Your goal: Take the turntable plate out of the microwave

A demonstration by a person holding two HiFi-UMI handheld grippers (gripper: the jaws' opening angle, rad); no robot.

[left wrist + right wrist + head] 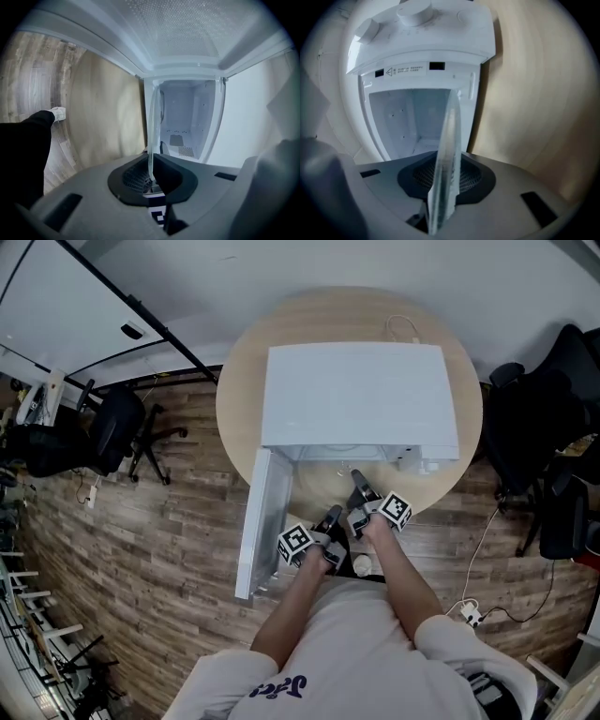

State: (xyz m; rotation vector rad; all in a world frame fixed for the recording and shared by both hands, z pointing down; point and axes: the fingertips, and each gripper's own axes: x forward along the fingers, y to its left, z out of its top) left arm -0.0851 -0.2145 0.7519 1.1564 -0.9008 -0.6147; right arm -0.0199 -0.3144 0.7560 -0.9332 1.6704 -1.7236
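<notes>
The clear glass turntable plate (152,136) stands on edge in front of the open white microwave (356,399), outside its cavity (187,122). My left gripper (152,177) is shut on the plate's thin rim. Seen in the right gripper view, the plate (447,159) runs edge-on between the jaws of my right gripper (445,180), which close on it. From the head view, the left gripper (333,518) and right gripper (359,486) sit side by side just in front of the microwave's opening. The glass itself hardly shows there.
The microwave door (262,521) hangs open toward the left, past the edge of the round wooden table (244,399). Its control knobs (412,11) are on the panel beside the cavity. Office chairs (117,427) (534,427) stand on either side, and a cable (478,606) lies on the floor.
</notes>
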